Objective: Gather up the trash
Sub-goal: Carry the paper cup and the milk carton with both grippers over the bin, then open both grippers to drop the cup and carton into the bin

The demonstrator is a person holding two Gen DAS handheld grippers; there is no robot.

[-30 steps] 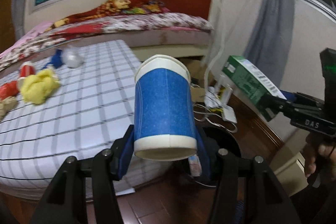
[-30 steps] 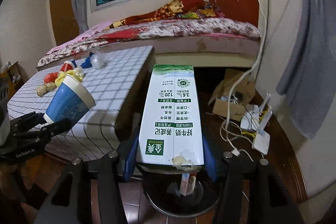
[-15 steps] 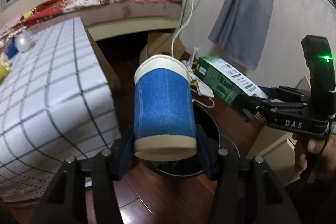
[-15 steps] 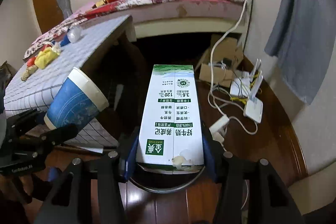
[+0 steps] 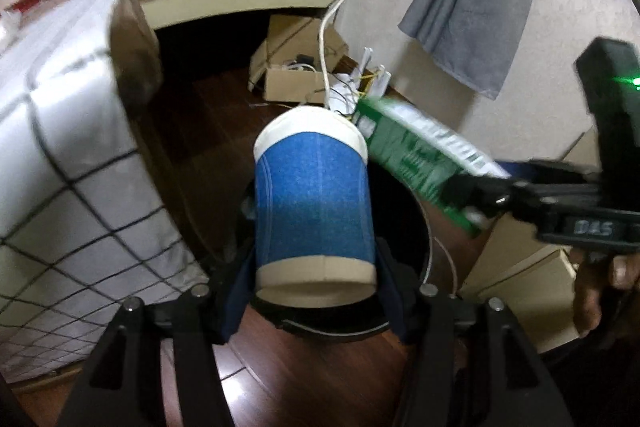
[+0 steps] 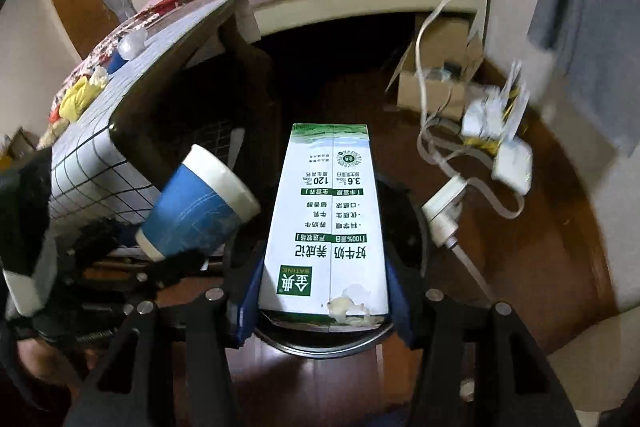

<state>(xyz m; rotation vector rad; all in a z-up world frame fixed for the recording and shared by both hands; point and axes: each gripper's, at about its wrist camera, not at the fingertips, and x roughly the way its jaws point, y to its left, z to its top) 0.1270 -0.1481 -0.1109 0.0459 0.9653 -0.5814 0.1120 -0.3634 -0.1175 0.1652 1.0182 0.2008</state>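
A round black trash bin (image 5: 404, 327) stands on the dark wood floor (image 5: 224, 107); its inside is too dark to make out. Over its mouth on the left, the left gripper (image 5: 316, 279) tilts steeply down with a blue paper cup (image 5: 314, 203), white-rimmed and smooth, between its blue pads (image 5: 240, 291), jaws opening. Just to the right, the right gripper (image 6: 324, 303) angles down likewise, jaws opening around a flat-sided green-and-white milk carton (image 6: 328, 223), its far end close to the cup's rim.
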